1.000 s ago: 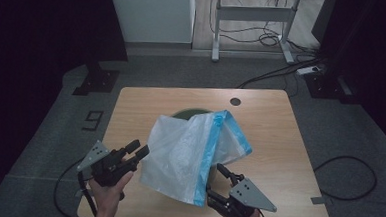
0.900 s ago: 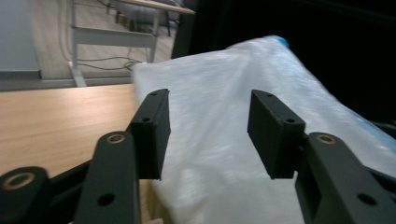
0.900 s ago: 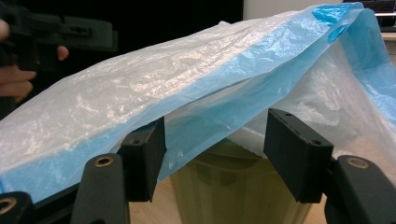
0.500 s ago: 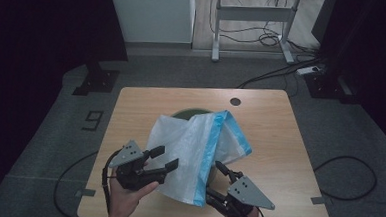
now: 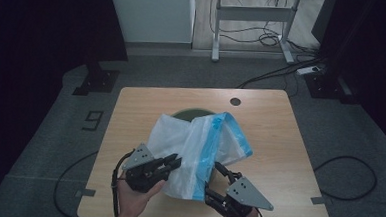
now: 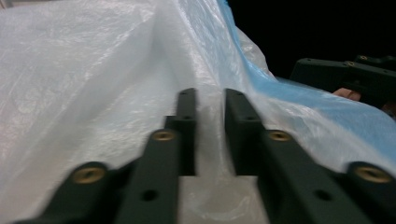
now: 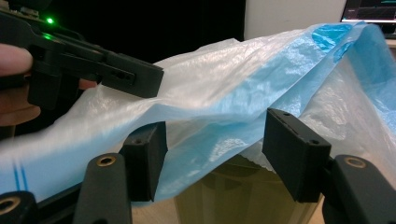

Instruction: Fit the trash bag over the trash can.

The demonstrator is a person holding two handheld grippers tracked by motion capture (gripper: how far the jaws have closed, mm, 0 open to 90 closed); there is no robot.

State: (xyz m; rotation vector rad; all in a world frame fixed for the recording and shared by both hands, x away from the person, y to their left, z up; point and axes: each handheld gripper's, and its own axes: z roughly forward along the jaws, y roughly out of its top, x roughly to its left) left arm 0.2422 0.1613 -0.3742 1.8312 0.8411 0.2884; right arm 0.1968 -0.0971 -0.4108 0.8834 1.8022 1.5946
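Left claw [image 5: 174, 162], narrow gap, pinches white bag [image 5: 189, 143] fold straight ahead. Right claw [image 5: 216, 179] wide, blue hem [image 7: 224, 140] between jaws, green bin [image 5: 193, 112] beyond on desk [image 5: 280, 133].

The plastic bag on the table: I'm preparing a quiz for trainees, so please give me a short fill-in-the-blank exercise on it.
1. The plastic bag is white with a ____ band along its rim.
2. The bag drapes over a green ____ on the table.
3. The right gripper has its jaws ____ around the bag's rim.
4. The left gripper has its jaws close together against the bag's ____ film.

Missing words: blue; bin; open; white
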